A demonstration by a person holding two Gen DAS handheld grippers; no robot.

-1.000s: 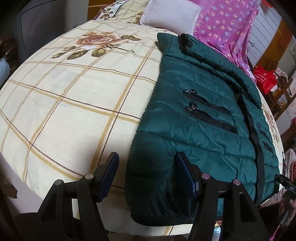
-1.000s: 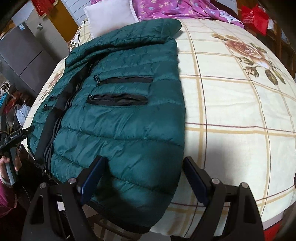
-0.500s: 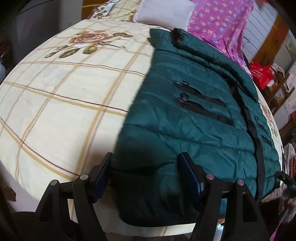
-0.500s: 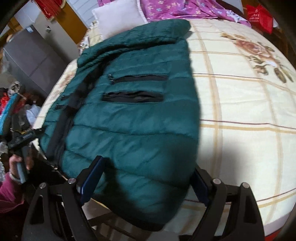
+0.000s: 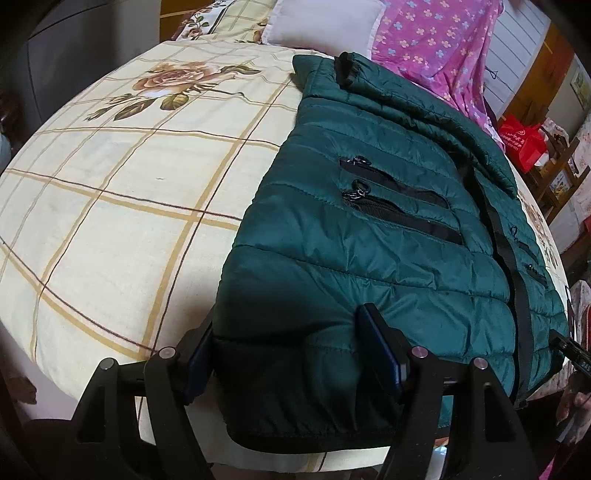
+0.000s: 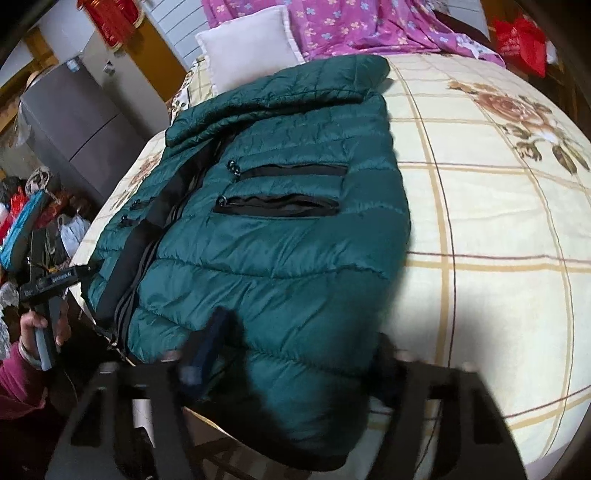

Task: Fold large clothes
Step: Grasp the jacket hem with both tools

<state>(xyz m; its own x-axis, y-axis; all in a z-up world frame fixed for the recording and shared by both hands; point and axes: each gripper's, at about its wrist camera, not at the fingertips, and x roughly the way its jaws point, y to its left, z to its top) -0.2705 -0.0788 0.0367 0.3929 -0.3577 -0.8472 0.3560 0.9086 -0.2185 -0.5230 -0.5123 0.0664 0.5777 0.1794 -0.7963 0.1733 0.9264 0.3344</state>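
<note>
A dark green quilted jacket (image 5: 369, 236) lies flat on the bed, front up, with black zip pockets and its hem hanging over the near edge. It also shows in the right wrist view (image 6: 280, 243). My left gripper (image 5: 291, 354) is open, its jaws straddling the hem corner on the jacket's left side. My right gripper (image 6: 295, 354) is open too, blurred, its jaws straddling the hem corner on the jacket's right side. The left gripper also shows at the left in the right wrist view (image 6: 48, 280), held in a hand.
The bed sheet (image 5: 110, 206) is cream with brown checks and rose prints. A white pillow (image 5: 321, 26) and a purple flowered cloth (image 5: 443, 40) lie at the head. A red bag (image 5: 522, 142) and a grey cabinet (image 6: 77, 122) stand beside the bed.
Both grippers have moved forward onto the jacket's hem. Each now has a hem corner between its jaws, where before the jaws stood short of it.
</note>
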